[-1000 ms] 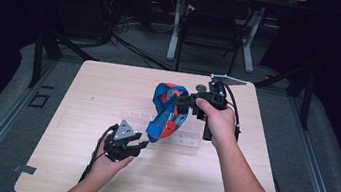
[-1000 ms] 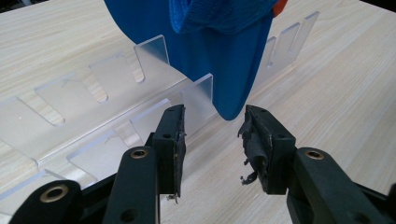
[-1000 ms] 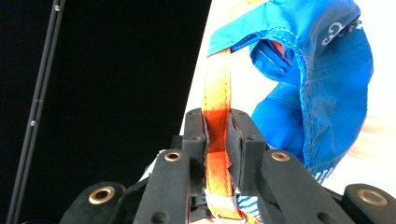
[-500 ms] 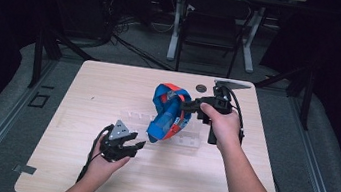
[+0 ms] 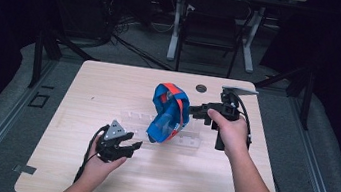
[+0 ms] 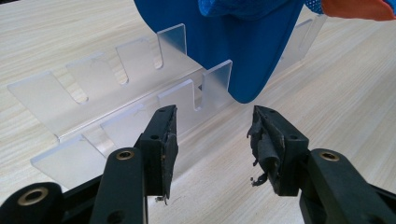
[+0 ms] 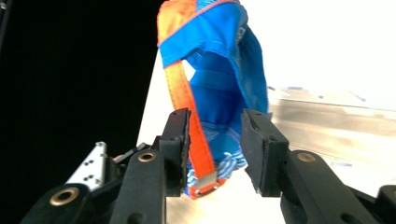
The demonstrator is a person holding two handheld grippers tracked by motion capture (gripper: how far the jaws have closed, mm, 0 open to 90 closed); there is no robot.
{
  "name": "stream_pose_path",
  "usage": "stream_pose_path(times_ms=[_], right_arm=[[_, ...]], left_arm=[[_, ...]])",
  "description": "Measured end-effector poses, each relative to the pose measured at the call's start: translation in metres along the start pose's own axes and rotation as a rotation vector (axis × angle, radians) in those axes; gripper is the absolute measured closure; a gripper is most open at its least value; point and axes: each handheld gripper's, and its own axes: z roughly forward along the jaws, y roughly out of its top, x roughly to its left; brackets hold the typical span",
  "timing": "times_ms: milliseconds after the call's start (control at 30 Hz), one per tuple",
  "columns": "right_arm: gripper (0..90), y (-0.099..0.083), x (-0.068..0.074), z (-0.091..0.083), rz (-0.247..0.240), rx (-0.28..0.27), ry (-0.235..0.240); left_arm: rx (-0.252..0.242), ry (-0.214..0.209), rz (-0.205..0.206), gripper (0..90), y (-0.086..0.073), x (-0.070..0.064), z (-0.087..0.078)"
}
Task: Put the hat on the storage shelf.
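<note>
Blue fabric with an orange strap, a cap (image 5: pixel 168 113), is standing on edge near the middle of the table (image 5: pixel 110 82), leaning in a clear acrylic rack (image 5: pixel 187 140) that is lying flat on the wood. From the high view the right gripper (image 5: pixel 195 111) is reaching in from the right, its tips just beside the cap's upper edge, while the left gripper (image 5: pixel 132 147) is sitting low and apart from the cap, nearer the person. That view is too small to show either jaw gap. The left gripper view is showing its jaws (image 6: pixel 212 135) spread wide with nothing between them, the rack's notched walls (image 6: pixel 135 88) just ahead and the cap's blue edge (image 6: pixel 243 60) dipping into a slot. The right gripper view is showing the right gripper's jaws (image 7: pixel 215 144) parted around the orange strap (image 7: pixel 187 98); whether a pad is touching it I cannot tell
</note>
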Motion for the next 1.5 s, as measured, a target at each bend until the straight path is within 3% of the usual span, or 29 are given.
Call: stream_pose_path(times_ms=[367, 733, 1100, 1500], right_arm=[[50.9, -0.009, -0.007, -0.002, -0.028, -0.025, -0.012], [41.4, -0.022, -0.014, -0.004, -0.079, -0.069, -0.061], [38.1, -0.039, -0.025, -0.003, -0.131, -0.04, -0.137], [37.8, -0.055, -0.035, -0.003, -0.153, -0.033, -0.19]], left_arm=[[0.01, -0.009, -0.028, 45.5, -0.005, 0.006, -0.005], [0.029, -0.002, -0.053, 40.7, -0.015, 0.014, -0.016], [0.042, 0.011, -0.073, 39.6, -0.024, 0.024, -0.028], [0.057, 0.028, -0.087, 39.6, -0.041, 0.031, -0.027]])
